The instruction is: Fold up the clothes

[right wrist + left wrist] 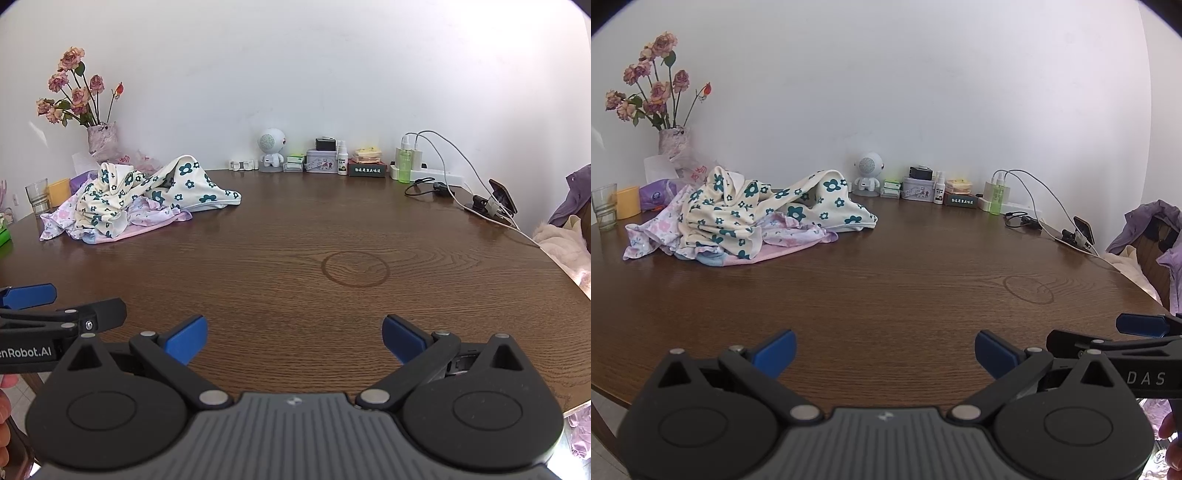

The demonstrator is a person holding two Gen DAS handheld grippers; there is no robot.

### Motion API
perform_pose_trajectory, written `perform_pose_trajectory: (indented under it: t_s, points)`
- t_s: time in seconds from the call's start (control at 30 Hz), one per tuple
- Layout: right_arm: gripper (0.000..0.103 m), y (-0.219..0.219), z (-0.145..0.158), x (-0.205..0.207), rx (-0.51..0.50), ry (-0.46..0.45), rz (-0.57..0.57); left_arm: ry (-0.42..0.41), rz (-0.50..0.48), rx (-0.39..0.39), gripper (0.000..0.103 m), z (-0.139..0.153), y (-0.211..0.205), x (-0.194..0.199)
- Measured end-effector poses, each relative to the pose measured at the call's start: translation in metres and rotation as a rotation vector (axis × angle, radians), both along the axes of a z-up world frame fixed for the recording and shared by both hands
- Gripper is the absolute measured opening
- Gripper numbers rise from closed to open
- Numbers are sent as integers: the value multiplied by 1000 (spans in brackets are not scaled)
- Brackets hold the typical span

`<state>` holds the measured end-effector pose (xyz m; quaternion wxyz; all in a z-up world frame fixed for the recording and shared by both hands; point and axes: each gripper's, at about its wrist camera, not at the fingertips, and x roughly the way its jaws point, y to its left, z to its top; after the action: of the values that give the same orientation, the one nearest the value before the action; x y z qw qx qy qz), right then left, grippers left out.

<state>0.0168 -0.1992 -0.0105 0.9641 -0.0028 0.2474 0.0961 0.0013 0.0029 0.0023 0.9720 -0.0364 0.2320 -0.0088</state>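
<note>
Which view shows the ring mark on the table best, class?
The right wrist view: the ring mark sits near centre, complete and fairly round. In the left wrist view the same mark lies off right, flattened and fainter.

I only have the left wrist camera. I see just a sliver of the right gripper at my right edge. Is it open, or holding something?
Observer: The right gripper is open and empty, jaws wide apart above the bare table.
Operator: Anything behind the pile of clothes that I can't see?
Observer: Yes, a small white holder stands by the wall, just left of the round-headed speaker. The clothes hide it from you.
Operator: And left of the glass?
Observer: A green thing shows at the picture's left edge, nearer than the glass. I can't tell what it is.
</note>
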Motion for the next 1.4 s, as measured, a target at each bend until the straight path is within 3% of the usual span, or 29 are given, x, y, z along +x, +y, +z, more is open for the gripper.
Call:
perform_pose_trajectory:
  t_s: [1.4]
  points:
    - [103, 1, -5, 2, -3, 9, -2, 11, 6, 7, 103, -4, 1, 2]
